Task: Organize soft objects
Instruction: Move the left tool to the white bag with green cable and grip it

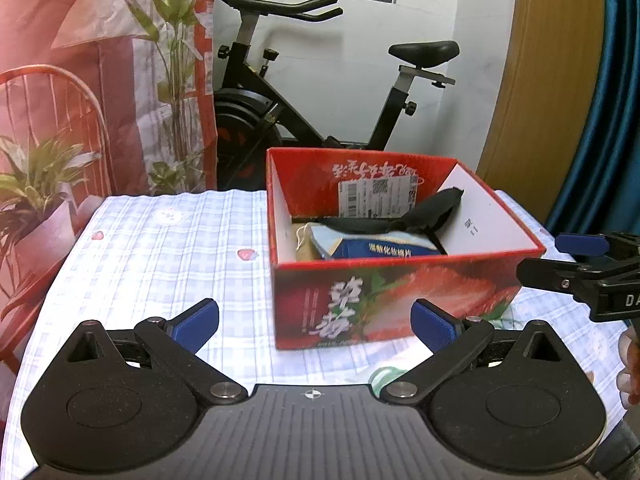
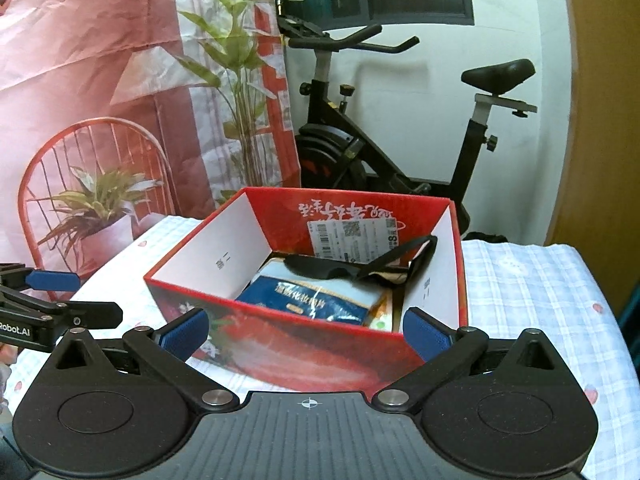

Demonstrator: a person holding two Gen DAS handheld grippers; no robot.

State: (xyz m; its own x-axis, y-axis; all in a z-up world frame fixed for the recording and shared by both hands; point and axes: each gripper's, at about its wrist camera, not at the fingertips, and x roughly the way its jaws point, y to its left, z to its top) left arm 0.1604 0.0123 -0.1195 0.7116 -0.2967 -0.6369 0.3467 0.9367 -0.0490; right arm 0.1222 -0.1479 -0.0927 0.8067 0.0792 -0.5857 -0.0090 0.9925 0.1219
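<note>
Both my claws are spread and empty; the red box (image 2: pixel 304 332) sits dead ahead of my right claw (image 2: pixel 306 330), which is nearer than my left claw (image 1: pixel 314 322).

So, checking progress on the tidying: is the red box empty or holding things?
Holding things: the red box contains a black eye mask over a blue packet.

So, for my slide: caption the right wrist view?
Open right hand-held gripper faces red box holding blue packet and black eye mask.
</note>
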